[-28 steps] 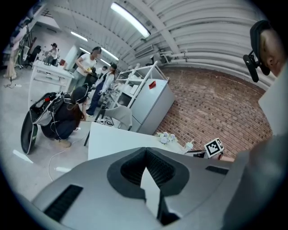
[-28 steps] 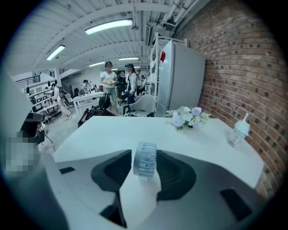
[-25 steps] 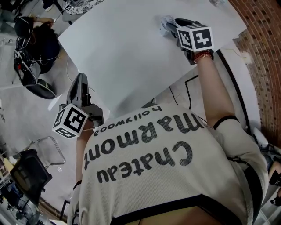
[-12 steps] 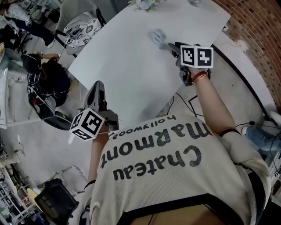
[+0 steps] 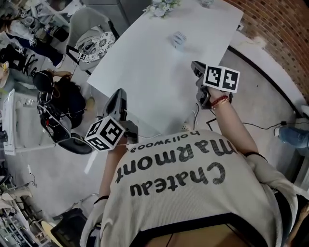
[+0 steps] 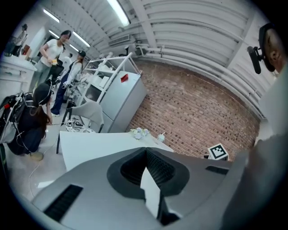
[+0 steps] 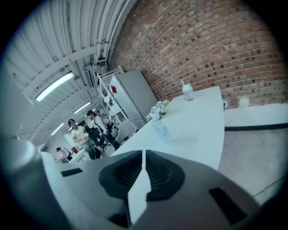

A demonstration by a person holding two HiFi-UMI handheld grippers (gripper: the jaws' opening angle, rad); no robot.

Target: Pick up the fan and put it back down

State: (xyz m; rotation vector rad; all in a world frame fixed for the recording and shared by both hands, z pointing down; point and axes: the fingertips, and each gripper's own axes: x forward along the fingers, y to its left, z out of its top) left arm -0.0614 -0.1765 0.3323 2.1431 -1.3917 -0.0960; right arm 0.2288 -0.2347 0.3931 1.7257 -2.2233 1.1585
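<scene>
The small white fan stands on the white table, far side; in the right gripper view the fan is well ahead of the jaws. My right gripper hangs over the table's near right edge, apart from the fan. Its jaws are closing, almost together, with nothing between them. My left gripper is off the table's near left corner, held up and shut on nothing.
A bunch of flowers and a cup sit at the table's far end. A chair and a crouching person are to the left. A brick wall runs along the right, cables on the floor below.
My right gripper let go of the fan, drew back toward me and its jaws came together. The fan stays on the table. The left gripper rose a little.
</scene>
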